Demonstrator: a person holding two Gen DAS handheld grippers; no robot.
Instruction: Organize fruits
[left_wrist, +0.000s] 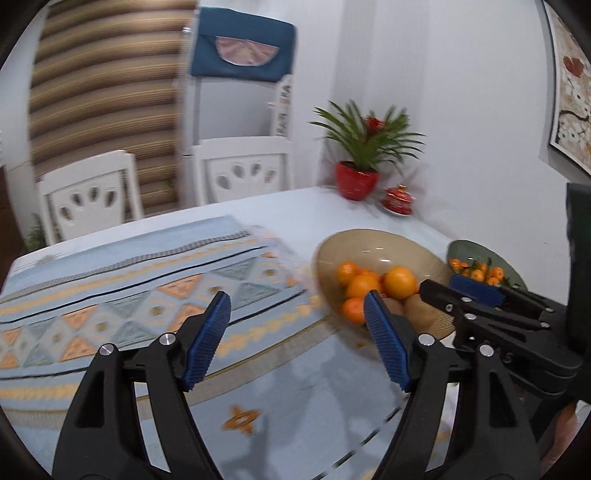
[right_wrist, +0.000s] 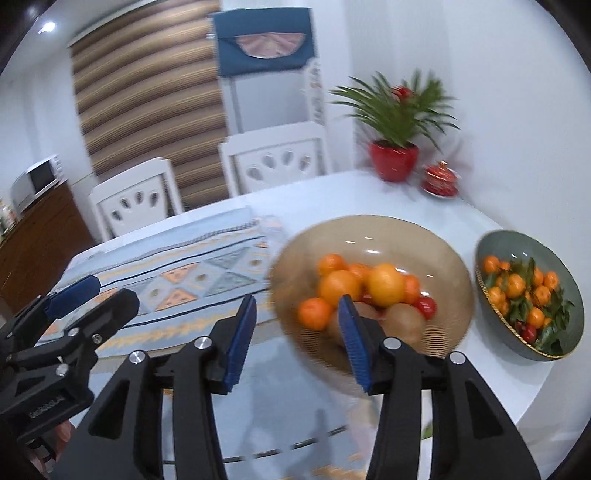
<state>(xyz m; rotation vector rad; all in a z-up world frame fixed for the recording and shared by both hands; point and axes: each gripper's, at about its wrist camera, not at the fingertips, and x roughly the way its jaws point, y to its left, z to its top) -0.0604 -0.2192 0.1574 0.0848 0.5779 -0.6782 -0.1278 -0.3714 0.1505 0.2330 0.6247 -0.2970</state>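
Note:
A tan glass bowl (right_wrist: 436, 243) (left_wrist: 376, 243) holds oranges (right_wrist: 386, 282) (left_wrist: 399, 282), mandarins (right_wrist: 314, 313), brown kiwis (right_wrist: 404, 321) and a small red fruit (right_wrist: 425, 306). Right of it a green bowl (right_wrist: 517, 240) (left_wrist: 465, 248) is filled with leafy small mandarins (right_wrist: 515, 285). My right gripper (right_wrist: 297, 317) is open and empty, hovering just before the tan bowl's near rim. My left gripper (left_wrist: 297, 314) is open and empty too, over the patterned runner left of that bowl. In each view the other gripper shows at the side (left_wrist: 461, 291) (right_wrist: 92, 291).
A blue and orange patterned runner (left_wrist: 129, 295) (right_wrist: 192, 269) covers the table's left half. A red potted plant (right_wrist: 394, 155) and a red lidded cup (right_wrist: 440, 181) stand at the far corner by the wall. Two white chairs (right_wrist: 273, 162) are behind the table.

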